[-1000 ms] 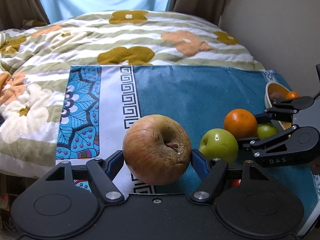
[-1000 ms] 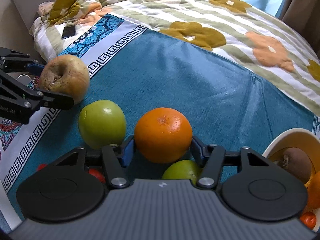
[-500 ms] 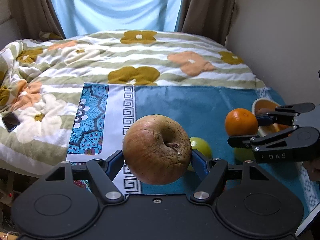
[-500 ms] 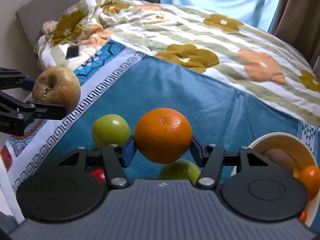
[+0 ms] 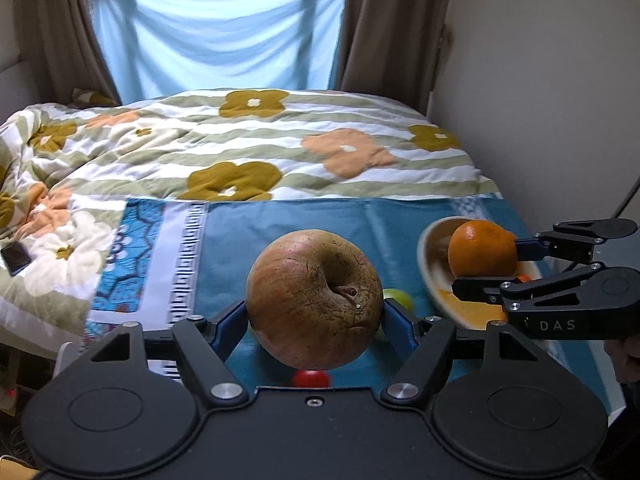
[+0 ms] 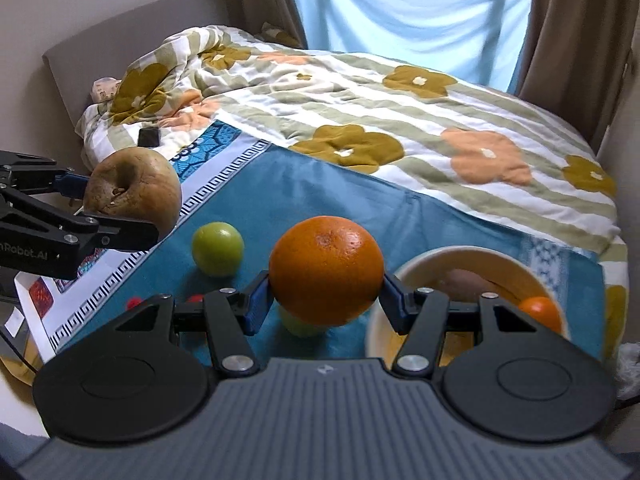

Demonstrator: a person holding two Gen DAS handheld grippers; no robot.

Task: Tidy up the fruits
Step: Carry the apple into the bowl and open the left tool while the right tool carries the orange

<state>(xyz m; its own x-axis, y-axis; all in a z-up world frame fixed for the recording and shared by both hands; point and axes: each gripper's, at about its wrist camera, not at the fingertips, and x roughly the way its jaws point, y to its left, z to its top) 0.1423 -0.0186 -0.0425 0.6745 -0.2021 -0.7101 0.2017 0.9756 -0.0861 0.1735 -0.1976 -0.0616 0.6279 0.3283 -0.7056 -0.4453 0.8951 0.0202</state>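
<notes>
Above the blue cloth [image 5: 304, 224], left tongs [image 5: 314, 320] pinch a brown apple [image 5: 314, 298], stem-pit facing the camera; right tongs [image 6: 325, 300] pinch an orange [image 6: 326, 270].

A bed [image 6: 520, 184] is carrying a flowered striped quilt [image 5: 248, 148], and a blue patterned cloth [image 6: 328, 200] is lying over it. A bowl [image 6: 404, 276], a green apple [image 6: 218, 249] and a phone [image 6: 149, 137] are resting there.

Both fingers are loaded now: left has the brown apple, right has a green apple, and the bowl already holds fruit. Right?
Not quite. The right gripper is shut on the orange, not a green apple; the right wrist view shows the green apple lying on the blue cloth. The left gripper does hold the brown apple, and the bowl already holds fruit.
</notes>
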